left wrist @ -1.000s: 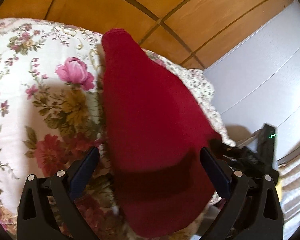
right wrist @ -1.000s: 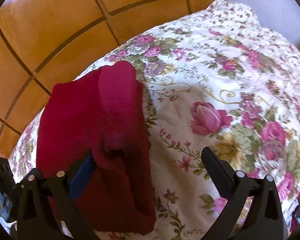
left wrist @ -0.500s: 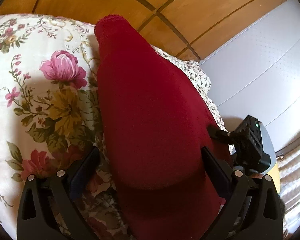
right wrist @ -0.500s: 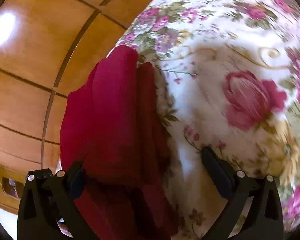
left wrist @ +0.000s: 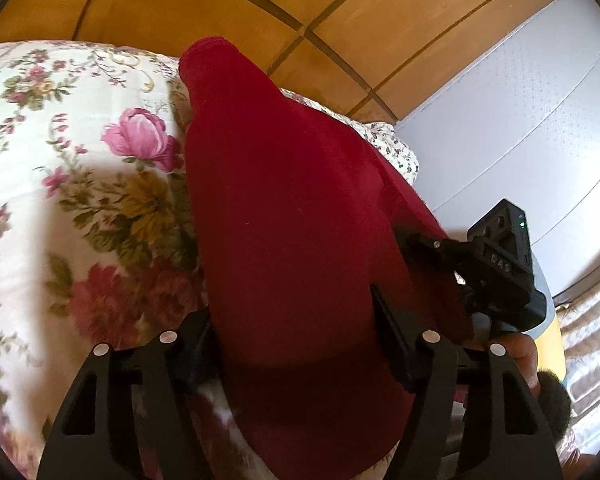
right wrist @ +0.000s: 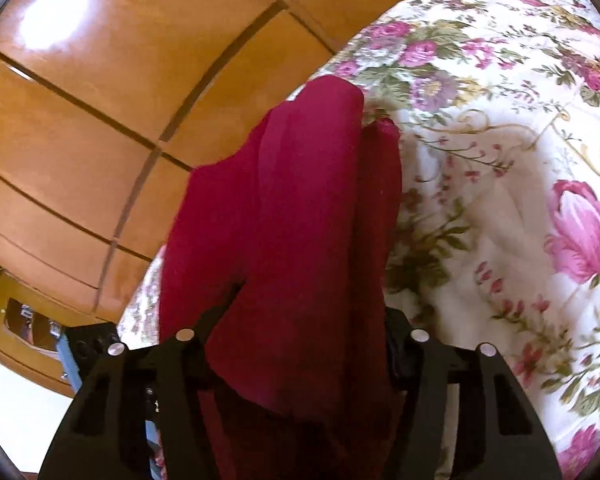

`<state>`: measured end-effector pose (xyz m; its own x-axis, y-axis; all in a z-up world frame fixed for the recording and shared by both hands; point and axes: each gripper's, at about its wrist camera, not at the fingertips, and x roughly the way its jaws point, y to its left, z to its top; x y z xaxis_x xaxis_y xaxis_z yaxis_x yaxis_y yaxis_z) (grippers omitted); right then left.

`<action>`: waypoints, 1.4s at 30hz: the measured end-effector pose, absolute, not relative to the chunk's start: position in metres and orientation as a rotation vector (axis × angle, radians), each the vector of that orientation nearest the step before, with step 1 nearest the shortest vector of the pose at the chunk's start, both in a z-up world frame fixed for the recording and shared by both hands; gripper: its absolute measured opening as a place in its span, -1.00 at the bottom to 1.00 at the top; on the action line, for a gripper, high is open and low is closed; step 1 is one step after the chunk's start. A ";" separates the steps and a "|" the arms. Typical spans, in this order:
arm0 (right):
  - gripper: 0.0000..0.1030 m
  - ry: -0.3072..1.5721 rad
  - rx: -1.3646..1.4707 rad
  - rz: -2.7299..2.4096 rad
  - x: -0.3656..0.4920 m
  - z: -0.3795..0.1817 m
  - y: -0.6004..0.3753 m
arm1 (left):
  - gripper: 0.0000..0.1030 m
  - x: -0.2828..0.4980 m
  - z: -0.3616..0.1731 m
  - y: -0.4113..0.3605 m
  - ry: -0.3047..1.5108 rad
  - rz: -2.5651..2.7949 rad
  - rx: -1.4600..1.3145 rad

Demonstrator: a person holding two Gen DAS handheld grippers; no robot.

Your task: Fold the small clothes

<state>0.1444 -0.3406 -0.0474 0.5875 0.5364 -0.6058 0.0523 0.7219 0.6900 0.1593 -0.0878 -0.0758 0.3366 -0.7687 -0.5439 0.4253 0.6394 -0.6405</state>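
Observation:
A dark red garment (left wrist: pixel 284 208) lies folded lengthwise on a floral bedspread (left wrist: pixel 60 184). In the left wrist view my left gripper (left wrist: pixel 296 340) has closed in on the near end of the garment, its jaws pressing the cloth from both sides. In the right wrist view the same red garment (right wrist: pixel 300 216) runs away from me in long folds, and my right gripper (right wrist: pixel 300 344) is shut on its near end. The right gripper's black body (left wrist: pixel 496 264) shows at the garment's right edge in the left wrist view.
The bedspread (right wrist: pixel 500 184) spreads to the right in the right wrist view. A wooden panelled headboard (left wrist: pixel 260 4) stands behind the bed. A grey wall (left wrist: pixel 520 120) is at the right. The bed's edge runs beside the garment.
Both grippers have gone from wide open to closed on the near end of the red garment. Both moved closer to it, and the right gripper came in beside the left.

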 end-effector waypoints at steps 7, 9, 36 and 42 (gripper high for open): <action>0.04 0.870 0.711 0.378 0.134 -0.032 -0.320 | 0.28 0.132 -0.056 -0.066 0.876 -0.788 -0.409; 0.04 0.845 0.712 0.388 0.129 -0.025 -0.317 | 0.28 0.128 -0.050 -0.062 0.860 -0.790 -0.399; 0.03 0.525 0.859 -0.006 0.077 -0.003 -0.442 | 0.28 0.189 -0.023 -0.222 0.861 -1.080 -0.213; 0.04 0.584 0.908 -0.065 0.099 -0.037 -0.459 | 0.28 0.216 -0.053 -0.243 0.932 -1.033 -0.202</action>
